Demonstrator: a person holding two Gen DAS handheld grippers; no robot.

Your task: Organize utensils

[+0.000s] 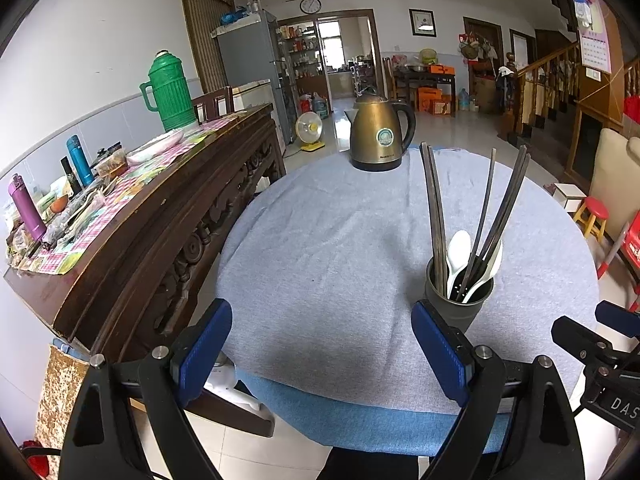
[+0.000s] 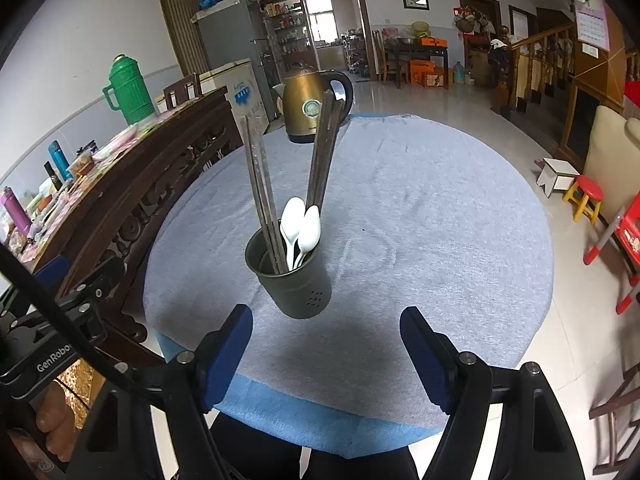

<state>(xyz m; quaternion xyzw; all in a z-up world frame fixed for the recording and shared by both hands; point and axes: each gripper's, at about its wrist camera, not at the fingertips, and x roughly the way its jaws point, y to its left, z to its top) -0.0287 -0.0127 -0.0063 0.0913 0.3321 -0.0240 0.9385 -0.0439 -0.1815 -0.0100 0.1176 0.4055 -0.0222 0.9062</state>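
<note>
A dark grey utensil cup (image 1: 460, 304) (image 2: 294, 286) stands upright on the round table's grey cloth (image 1: 340, 240) (image 2: 420, 220). It holds several dark chopsticks (image 1: 436, 216) (image 2: 260, 188) and two white spoons (image 1: 458, 254) (image 2: 300, 226). My left gripper (image 1: 322, 344) is open and empty, over the near table edge, with the cup just beyond its right finger. My right gripper (image 2: 326, 352) is open and empty, with the cup a little ahead of it and to the left. Each gripper shows at the edge of the other's view.
A brass electric kettle (image 1: 378, 134) (image 2: 310, 106) stands at the table's far side. A dark wooden sideboard (image 1: 160, 216) (image 2: 132, 196) crowded with bottles and a green thermos (image 1: 170, 92) runs along the left. Small stools (image 2: 584, 196) stand on the floor at right.
</note>
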